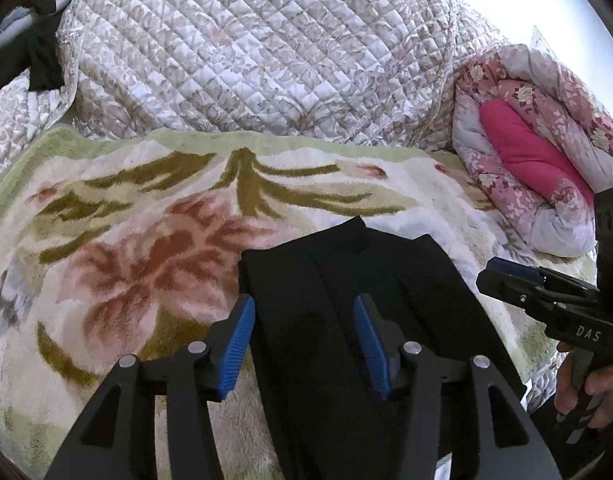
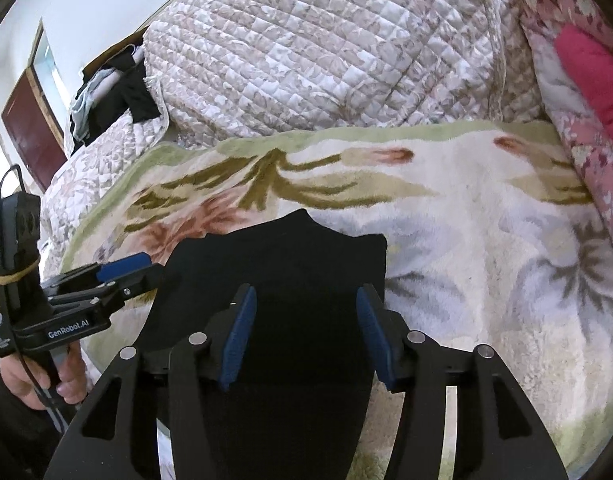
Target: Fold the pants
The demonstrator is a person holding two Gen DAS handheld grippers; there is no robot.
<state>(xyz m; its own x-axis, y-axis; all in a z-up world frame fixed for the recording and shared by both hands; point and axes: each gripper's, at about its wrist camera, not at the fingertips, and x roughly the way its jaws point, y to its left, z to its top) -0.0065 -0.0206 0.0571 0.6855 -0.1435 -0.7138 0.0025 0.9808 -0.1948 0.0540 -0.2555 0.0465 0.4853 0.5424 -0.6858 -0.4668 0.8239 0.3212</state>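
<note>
The black pants (image 1: 346, 280) lie folded into a narrow stack on a floral fleece blanket (image 1: 126, 240), with the far end pointing toward the quilt. My left gripper (image 1: 304, 304) hovers over the pants' left part, jaws apart and blue pads clear of the cloth. In the right wrist view the same pants (image 2: 282, 248) fill the lower middle. My right gripper (image 2: 306, 292) stands open above them, gripping nothing. Each gripper shows in the other's view: the right gripper (image 1: 506, 272) at the right edge, held by a hand, and the left gripper (image 2: 122, 266) at the left edge.
A heaped quilted bedspread (image 1: 246, 48) rises behind the blanket. A rolled pink floral duvet (image 1: 538, 120) lies at the right. Dark clothes (image 2: 118, 92) hang over a rail at the far left, near a brown door (image 2: 30, 132).
</note>
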